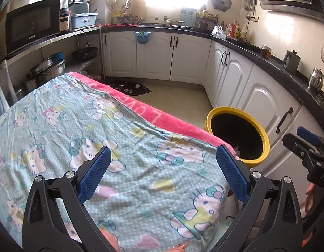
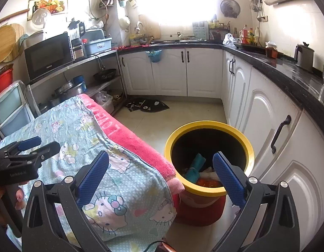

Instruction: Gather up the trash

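Observation:
A yellow-rimmed trash bin [image 2: 210, 126] stands on the floor beside the table; it also shows in the left wrist view [image 1: 264, 134]. Inside lie a teal wrapper [image 2: 195, 167], white paper and orange scraps. My right gripper [image 2: 161, 172] is open and empty, hanging over the table's corner and the bin's near rim. My left gripper [image 1: 163, 168] is open and empty above the Hello Kitty cloth [image 1: 99, 147]. Each gripper shows in the other's view, the left one [image 2: 39, 146] over the table and the right one [image 1: 304, 138] near the bin. No loose trash shows on the cloth.
The table carries a pink towel [image 2: 128, 138] along its edge. White cabinets [image 2: 267, 126] under a black counter [image 2: 288, 73] run along the right and back. A shelf with a microwave [image 2: 48, 54] and pots stands left. A dark mat [image 2: 147, 105] lies on the floor.

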{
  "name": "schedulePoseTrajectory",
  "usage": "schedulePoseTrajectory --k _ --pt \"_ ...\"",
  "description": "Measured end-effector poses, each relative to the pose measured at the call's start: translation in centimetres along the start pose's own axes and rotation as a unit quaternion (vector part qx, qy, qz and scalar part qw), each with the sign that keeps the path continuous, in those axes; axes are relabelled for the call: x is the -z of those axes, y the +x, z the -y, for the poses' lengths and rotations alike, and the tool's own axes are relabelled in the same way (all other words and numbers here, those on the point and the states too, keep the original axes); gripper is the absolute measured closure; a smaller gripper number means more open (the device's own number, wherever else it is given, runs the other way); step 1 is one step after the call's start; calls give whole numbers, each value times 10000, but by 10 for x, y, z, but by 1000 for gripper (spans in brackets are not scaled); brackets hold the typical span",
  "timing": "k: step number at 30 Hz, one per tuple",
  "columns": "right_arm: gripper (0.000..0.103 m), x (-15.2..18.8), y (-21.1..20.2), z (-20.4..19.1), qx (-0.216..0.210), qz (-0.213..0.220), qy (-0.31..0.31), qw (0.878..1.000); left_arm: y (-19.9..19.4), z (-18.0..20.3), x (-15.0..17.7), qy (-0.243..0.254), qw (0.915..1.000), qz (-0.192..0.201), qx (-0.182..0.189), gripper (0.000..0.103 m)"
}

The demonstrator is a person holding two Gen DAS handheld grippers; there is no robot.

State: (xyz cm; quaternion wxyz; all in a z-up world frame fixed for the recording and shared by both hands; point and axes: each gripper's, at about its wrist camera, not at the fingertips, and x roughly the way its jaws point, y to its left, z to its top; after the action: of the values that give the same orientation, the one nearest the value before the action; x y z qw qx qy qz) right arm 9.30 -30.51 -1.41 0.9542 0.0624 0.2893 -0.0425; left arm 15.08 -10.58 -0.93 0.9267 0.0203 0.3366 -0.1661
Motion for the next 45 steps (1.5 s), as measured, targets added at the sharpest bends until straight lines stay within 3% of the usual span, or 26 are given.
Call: schedulePoseTrajectory --k 13,34,45 --pt "6 30 -34 -7 161 526 -39 9985 -16 4 28 -89 9997 211 43 11" --pt "6 61 -94 -28 311 1818 -341 9823 -60 14 49 16 9931 1169 -20 11" --pt "6 89 -110 -41 574 2204 -252 9734 -75 19 66 149 9860 1658 14 11"
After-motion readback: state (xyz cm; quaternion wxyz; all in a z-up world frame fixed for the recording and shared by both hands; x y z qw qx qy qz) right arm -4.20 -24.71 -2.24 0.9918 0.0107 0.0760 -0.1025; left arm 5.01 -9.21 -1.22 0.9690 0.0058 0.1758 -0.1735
